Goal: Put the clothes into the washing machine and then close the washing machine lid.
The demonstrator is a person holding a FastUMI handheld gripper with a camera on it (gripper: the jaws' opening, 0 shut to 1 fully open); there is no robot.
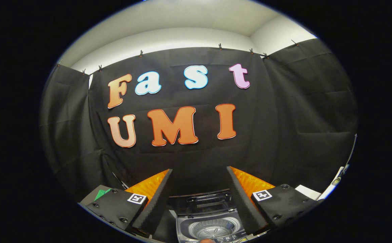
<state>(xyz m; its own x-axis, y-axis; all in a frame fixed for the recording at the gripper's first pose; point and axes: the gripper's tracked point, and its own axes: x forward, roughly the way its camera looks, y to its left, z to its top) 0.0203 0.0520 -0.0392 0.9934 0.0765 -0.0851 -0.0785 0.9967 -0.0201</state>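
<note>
Gripper view, jaws spread wide, empty, washing machine [211, 224] between them, lid [201, 199] raised, ribbed round metal drum [212, 230] showing

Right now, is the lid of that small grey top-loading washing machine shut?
No: the small grey top-loading washing machine has its lid raised at the back, baring the round metal drum between the open gripper's fingers.
</note>
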